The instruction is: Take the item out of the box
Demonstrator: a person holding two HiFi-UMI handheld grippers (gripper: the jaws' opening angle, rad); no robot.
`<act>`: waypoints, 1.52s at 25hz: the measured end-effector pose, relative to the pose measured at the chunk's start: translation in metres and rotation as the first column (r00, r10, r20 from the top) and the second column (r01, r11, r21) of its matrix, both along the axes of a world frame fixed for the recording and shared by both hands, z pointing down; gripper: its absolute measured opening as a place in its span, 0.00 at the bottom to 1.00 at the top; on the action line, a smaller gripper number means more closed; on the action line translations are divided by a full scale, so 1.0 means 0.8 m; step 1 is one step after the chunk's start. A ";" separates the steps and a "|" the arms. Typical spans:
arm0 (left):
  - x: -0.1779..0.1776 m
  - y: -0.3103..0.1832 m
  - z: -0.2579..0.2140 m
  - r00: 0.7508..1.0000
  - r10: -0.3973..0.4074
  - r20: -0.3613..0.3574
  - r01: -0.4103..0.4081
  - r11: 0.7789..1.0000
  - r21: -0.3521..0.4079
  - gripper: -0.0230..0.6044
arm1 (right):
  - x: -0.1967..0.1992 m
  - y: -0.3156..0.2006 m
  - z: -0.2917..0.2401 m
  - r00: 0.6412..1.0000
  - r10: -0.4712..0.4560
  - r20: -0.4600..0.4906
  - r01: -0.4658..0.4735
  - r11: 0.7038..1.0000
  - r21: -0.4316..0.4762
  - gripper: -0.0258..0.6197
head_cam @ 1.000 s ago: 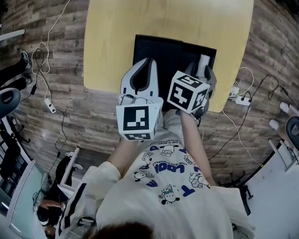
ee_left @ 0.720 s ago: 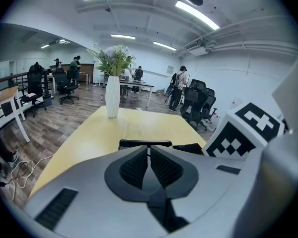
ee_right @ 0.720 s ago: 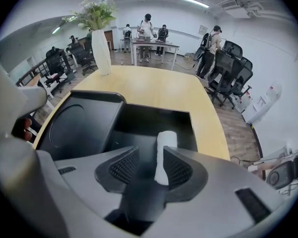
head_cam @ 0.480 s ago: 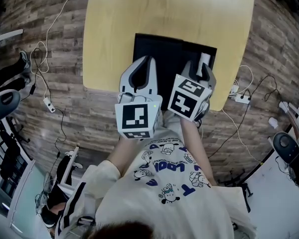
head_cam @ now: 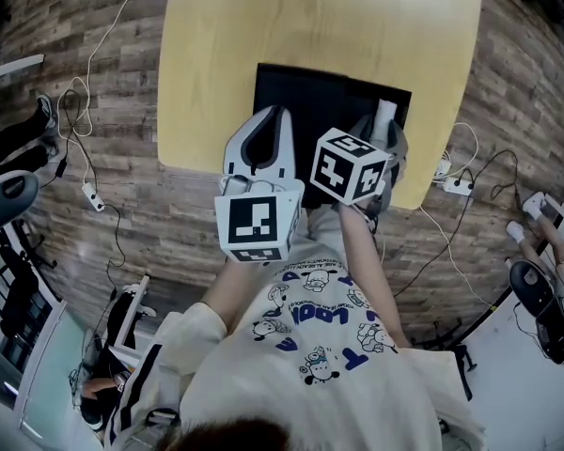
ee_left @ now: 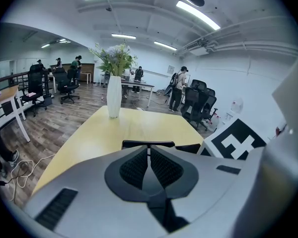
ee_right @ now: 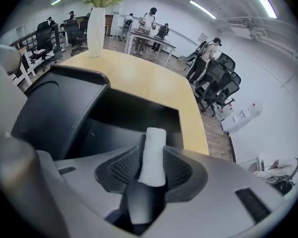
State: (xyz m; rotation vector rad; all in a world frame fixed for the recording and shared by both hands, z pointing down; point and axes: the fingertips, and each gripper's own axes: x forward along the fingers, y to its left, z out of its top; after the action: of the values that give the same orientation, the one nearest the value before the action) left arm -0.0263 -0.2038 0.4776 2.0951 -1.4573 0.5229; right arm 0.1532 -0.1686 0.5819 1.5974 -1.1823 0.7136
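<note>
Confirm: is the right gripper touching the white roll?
Touching. In the right gripper view, the right gripper has the white roll between its jaws, which have just been closing, and both pads press its sides.

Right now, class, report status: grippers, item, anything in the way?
Left gripper shut, empty. Right gripper jaws just been closing, clamped on roll, above box. Nothing seen blocking.

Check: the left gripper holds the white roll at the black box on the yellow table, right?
No. The right gripper, jaws just closed in on it, holds the white roll at the black box on the yellow table; the right gripper view shows it.
</note>
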 end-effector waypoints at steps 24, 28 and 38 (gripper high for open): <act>0.005 0.002 -0.001 1.000 -0.010 -0.007 0.010 1.000 -0.002 0.08 | -0.045 0.000 -0.002 0.939 -0.031 0.343 0.031 0.999 0.006 0.25; 0.007 0.002 -0.002 1.000 -0.010 -0.005 0.010 1.000 0.000 0.08 | -0.041 0.002 0.007 0.941 -0.024 0.339 0.038 0.999 -0.034 0.28; 0.008 0.001 -0.004 1.000 -0.012 -0.002 0.012 1.000 0.007 0.08 | -0.042 0.001 0.009 0.931 -0.049 0.363 0.064 0.998 -0.028 0.27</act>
State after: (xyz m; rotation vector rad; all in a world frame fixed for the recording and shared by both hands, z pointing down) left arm -0.0201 -0.2033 0.4744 2.0901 -1.4717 0.5116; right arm 0.1195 -0.1678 0.5895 1.4285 -1.4626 1.0185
